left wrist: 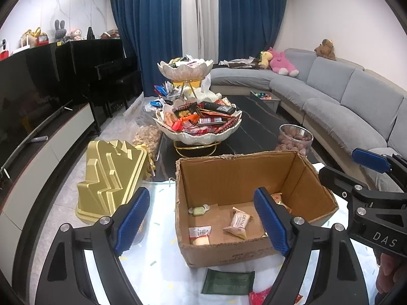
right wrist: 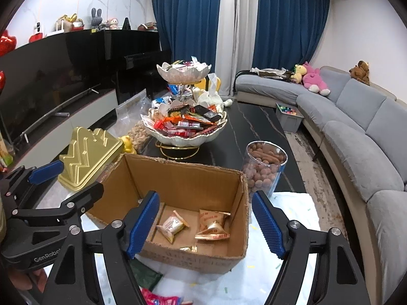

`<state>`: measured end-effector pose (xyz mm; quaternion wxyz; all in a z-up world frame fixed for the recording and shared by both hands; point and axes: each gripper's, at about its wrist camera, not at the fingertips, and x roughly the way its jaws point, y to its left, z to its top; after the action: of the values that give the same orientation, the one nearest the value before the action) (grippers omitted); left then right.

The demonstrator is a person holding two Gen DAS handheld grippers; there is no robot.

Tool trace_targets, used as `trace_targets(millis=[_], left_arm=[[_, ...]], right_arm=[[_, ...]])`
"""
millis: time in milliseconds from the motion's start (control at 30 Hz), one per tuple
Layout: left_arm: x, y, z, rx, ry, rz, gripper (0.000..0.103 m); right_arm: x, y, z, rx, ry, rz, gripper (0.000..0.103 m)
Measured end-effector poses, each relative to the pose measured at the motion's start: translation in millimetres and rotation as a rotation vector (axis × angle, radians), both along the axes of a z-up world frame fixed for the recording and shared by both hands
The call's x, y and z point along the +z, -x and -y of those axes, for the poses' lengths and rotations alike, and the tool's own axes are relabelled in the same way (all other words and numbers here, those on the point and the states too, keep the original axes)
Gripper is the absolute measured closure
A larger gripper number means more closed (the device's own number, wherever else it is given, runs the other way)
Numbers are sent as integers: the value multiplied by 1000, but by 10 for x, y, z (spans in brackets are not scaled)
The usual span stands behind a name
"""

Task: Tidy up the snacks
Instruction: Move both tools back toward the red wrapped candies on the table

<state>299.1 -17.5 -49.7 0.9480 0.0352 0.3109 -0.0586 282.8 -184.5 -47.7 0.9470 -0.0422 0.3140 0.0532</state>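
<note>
An open cardboard box (left wrist: 244,178) (right wrist: 183,178) stands on the white cloth at the table's near end. Several wrapped snacks lie in it, among them a beige DENMAS packet (left wrist: 238,223) and gold-orange packets (right wrist: 213,226). My left gripper (left wrist: 203,221) is open and empty, hovering above the box's near side; it also shows in the right wrist view (right wrist: 63,178). My right gripper (right wrist: 203,223) is open and empty above the box's near right side; it also shows in the left wrist view (left wrist: 356,167). A dark green packet (left wrist: 227,282) and a red packet (right wrist: 160,298) lie on the cloth in front of the box.
A two-tier white bowl stand (left wrist: 198,124) heaped with snacks stands behind the box. A gold mountain-shaped box (left wrist: 112,178) is at the left, a clear jar of nuts (right wrist: 263,167) at the right, a bag of nuts (left wrist: 147,137) behind. A grey sofa (left wrist: 343,101) runs along the right.
</note>
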Motion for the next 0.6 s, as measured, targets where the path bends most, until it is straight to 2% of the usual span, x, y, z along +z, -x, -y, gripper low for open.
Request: trace_targets(millis=[600], left_arm=[[85,368,57,-17,-4,9,18]], right_arm=[[89,305,77,1,-2,17,27]])
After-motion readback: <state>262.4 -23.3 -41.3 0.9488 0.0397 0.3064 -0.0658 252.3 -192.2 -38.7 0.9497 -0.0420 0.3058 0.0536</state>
